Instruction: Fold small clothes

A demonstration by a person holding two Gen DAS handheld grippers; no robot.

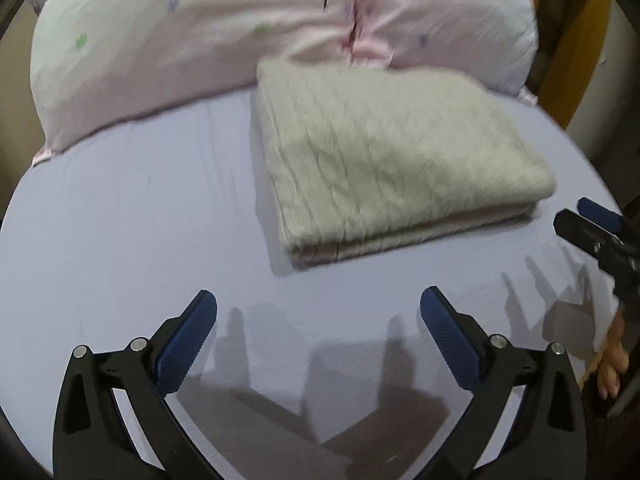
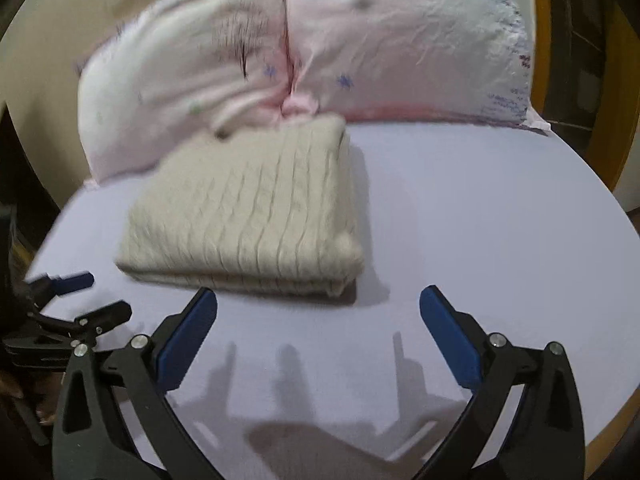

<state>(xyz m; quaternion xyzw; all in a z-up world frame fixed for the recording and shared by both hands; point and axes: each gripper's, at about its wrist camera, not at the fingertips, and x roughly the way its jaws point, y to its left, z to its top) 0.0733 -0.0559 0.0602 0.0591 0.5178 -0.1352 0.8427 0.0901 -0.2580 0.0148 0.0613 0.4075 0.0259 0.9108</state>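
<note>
Left gripper jaws spread wide, gripping nothing, hovering over the lilac bed sheet. Right gripper the same, jaws released and empty. Just beyond them the cream cable-knit sweater lies folded in a neat rectangle near the head of the bed, its far edge against the pink pillows. Wooden furniture stands behind them at the right.
</note>
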